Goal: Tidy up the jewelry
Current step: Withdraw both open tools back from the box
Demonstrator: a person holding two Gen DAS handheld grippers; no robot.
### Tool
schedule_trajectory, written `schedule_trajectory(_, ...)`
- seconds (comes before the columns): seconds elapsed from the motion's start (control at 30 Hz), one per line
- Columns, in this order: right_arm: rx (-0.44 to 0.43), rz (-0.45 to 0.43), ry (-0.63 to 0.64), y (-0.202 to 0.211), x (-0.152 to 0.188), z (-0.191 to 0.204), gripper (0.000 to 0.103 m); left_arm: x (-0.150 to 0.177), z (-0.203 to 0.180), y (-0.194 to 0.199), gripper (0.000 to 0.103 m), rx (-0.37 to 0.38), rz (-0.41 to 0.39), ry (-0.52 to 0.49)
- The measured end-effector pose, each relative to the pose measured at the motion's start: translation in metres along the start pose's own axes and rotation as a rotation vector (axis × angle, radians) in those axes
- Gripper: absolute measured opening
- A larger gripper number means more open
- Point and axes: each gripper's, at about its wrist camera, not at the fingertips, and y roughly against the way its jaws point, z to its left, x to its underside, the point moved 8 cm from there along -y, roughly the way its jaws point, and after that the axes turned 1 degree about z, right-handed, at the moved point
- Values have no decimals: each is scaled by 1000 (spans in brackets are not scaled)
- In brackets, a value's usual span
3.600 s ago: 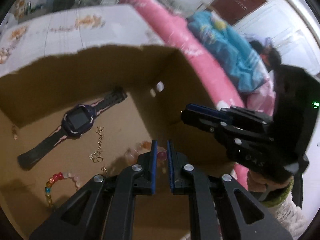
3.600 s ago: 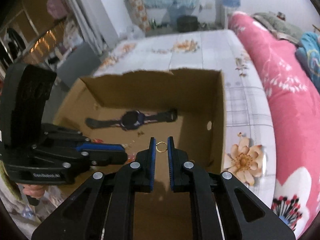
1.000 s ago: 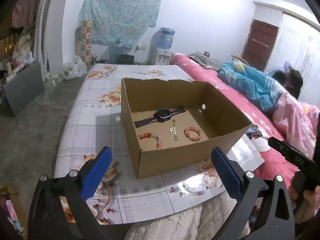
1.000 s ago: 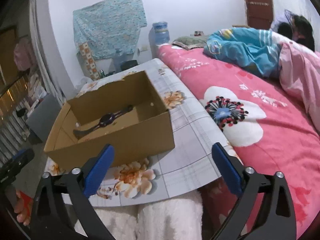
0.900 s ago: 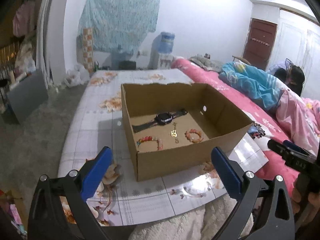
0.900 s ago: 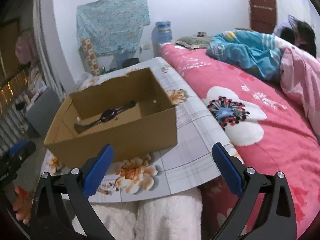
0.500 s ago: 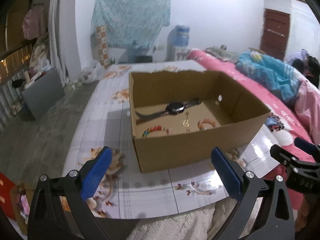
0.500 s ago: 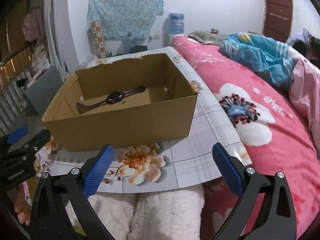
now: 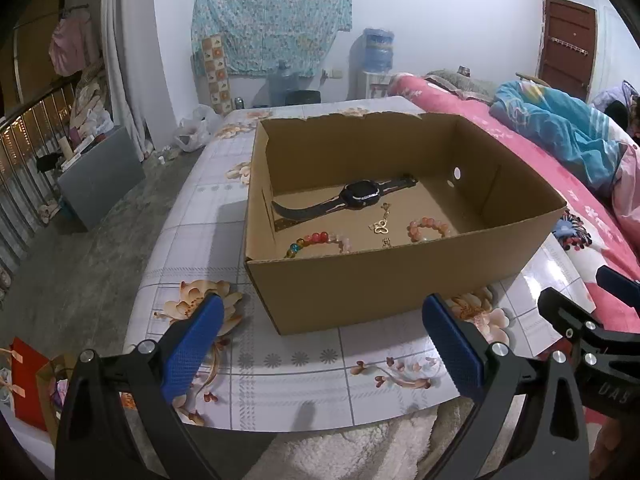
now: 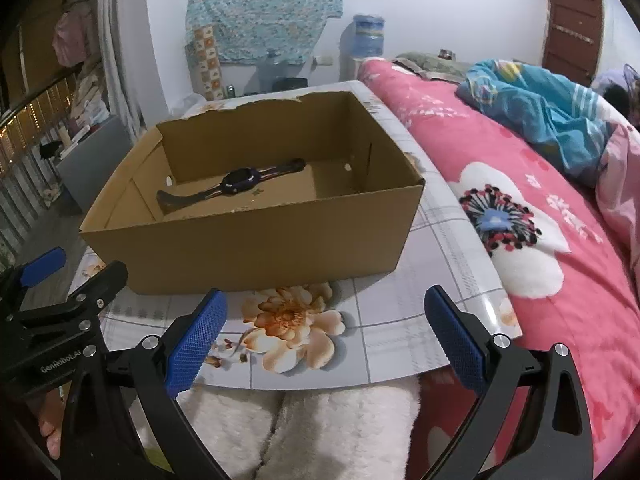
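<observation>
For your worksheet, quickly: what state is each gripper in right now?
Left gripper: open, holding nothing.
Right gripper: open, holding nothing.

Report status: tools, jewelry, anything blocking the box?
Left tool open, empty. Right tool open, empty. Watch, two bead bracelets, gold butterfly charm inside cardboard box. Nothing blocking.

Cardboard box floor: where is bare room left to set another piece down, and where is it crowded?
Inside the brown cardboard box, the floor toward the right wall with the two holes, beyond the pink bead bracelet, is bare. Crowded: the near middle, where the red and multicoloured bead bracelet, gold butterfly chain and black wristwatch lie.
</observation>
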Motion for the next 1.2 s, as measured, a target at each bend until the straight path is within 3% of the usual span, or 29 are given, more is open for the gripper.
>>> schedule_trajectory(1.2, -13, 7, 3, -1, -1, 2, 95, 0, -1, -4, 97, 11, 33, 27)
